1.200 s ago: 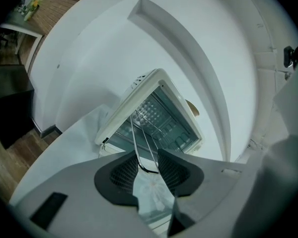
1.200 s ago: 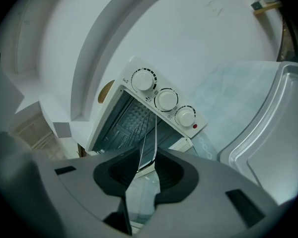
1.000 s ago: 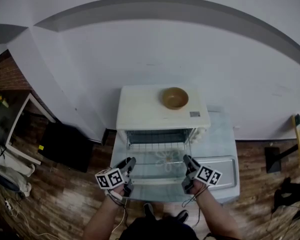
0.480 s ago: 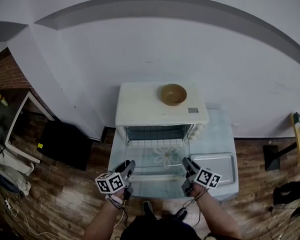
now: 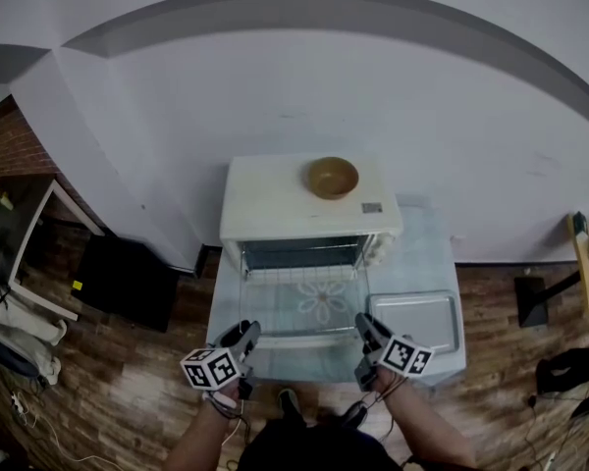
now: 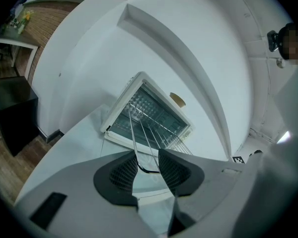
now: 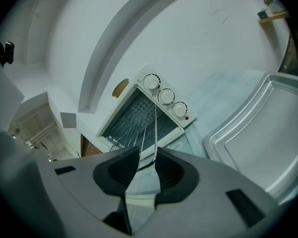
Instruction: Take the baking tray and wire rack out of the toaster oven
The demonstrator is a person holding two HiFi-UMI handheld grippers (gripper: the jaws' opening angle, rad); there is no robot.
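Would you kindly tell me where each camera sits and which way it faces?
Head view: on the head, looking steeply down at the toaster oven; forearms, left claw and right claw show.
Left gripper view: on the left claw, facing the open oven; its jaws grip the wire rack.
Right gripper view: on the right claw, likewise; baking tray at right.
Shared: oven, rack.

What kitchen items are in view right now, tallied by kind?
toaster oven: 1
bowl: 1
baking tray: 1
wire rack: 1
Total: 4
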